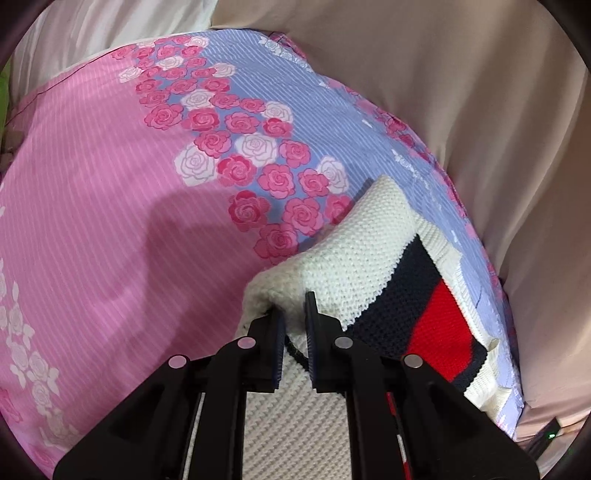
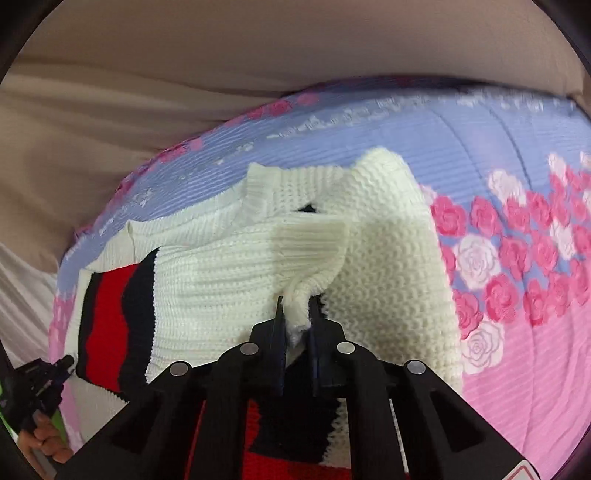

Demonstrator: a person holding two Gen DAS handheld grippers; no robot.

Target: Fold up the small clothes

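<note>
A small white knit sweater [image 1: 354, 254] with navy and red stripes lies on a floral pink and lilac bedsheet [image 1: 110, 206]. My left gripper [image 1: 293, 306] is shut on a raised white edge of the sweater. In the right wrist view the sweater [image 2: 229, 266] is partly folded, with its ribbed collar at the far side. My right gripper [image 2: 297, 304] is shut on a bunched white fold of it and lifts it. The left gripper [image 2: 68, 362] shows at the lower left edge of the right wrist view, in a hand.
A beige curtain or sheet [image 1: 461, 92] hangs along the far side of the bed, also in the right wrist view [image 2: 184, 74]. A white pillow [image 1: 110, 26] lies at the top left. The pink part of the bedsheet [image 2: 517, 369] spreads out to the right.
</note>
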